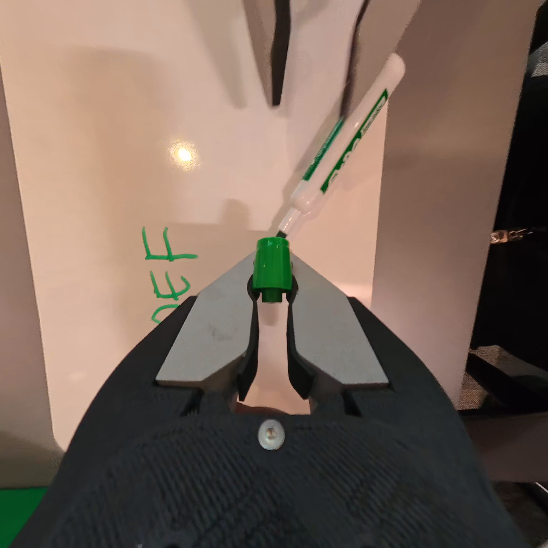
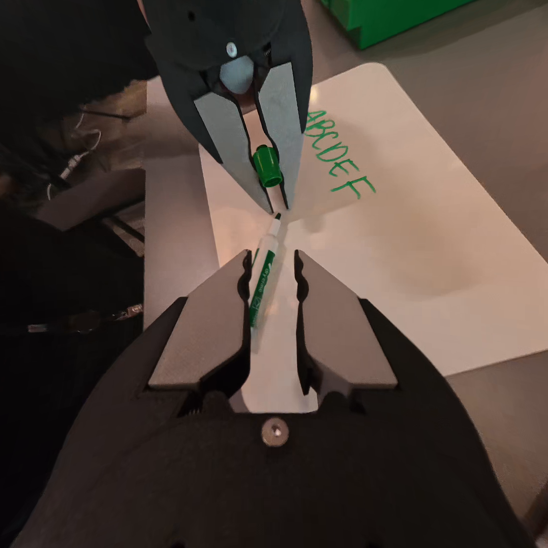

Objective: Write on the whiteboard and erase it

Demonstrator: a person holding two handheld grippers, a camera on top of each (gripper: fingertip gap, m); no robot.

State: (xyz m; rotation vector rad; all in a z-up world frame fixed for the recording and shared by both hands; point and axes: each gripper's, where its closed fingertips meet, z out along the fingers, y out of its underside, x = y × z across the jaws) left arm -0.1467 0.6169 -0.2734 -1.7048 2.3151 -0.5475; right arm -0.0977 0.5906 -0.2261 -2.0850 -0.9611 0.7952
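A white whiteboard (image 1: 118,148) (image 2: 415,267) lies flat on the table, with a row of green letters (image 1: 166,252) (image 2: 335,157) written on it. My left gripper (image 1: 272,258) (image 2: 278,207) is shut on the green marker cap (image 1: 272,267) (image 2: 267,169), whose open end faces the marker. The white marker with a green label (image 1: 347,142) (image 2: 262,281) is uncapped, and its green tip sits just short of the cap. My right gripper (image 2: 272,253) (image 1: 310,106) is open. The marker lies between its jaws against the left finger, unclamped, low over the board.
A green box (image 2: 385,20) (image 1: 17,513) stands on the grey table (image 2: 489,118) beyond the board. Off the table edge are dark shapes, white cables (image 2: 74,160) and a metal clip (image 2: 89,320) (image 1: 513,234). One gripper's finger ends stand about 8 cm off the other's.
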